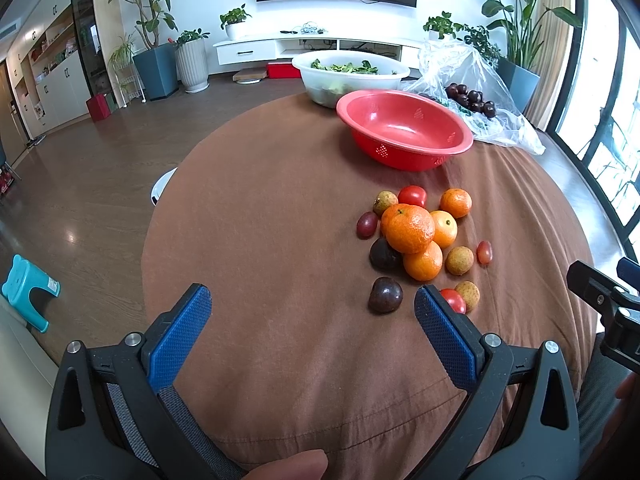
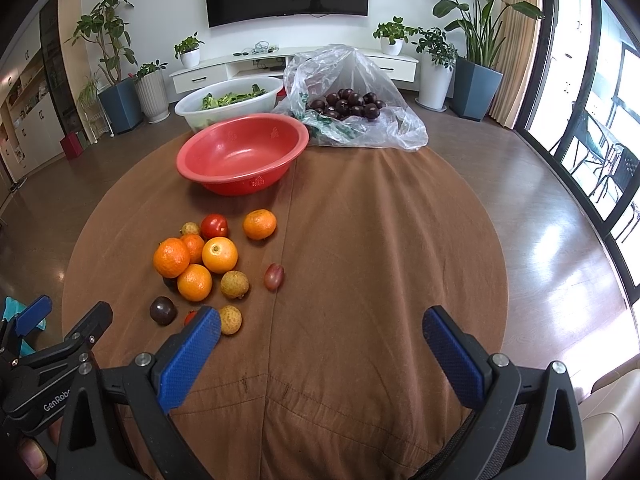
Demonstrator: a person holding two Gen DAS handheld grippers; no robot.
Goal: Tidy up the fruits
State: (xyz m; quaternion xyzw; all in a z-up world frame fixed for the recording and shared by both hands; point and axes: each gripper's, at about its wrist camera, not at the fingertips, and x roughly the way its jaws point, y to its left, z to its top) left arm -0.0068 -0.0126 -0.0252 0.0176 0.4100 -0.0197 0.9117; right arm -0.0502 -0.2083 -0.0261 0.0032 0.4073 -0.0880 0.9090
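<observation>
Both tools hung above the near edge of the brown table [image 2: 360,240], the left gripper [image 1: 312,304] and the right gripper [image 2: 322,326] each spread wide with nothing between the blue pads. The loose fruit pile [image 1: 420,236] lay on the cloth just short of the empty red bowl [image 1: 404,132], which seemed the likely place for it. I judged it wisest to start with the dark plum [image 1: 385,295] nearest the left gripper, an outlier, closing gently around its middle so the round mandarins [image 2: 188,264] beside it weren't nudged rolling.
</observation>
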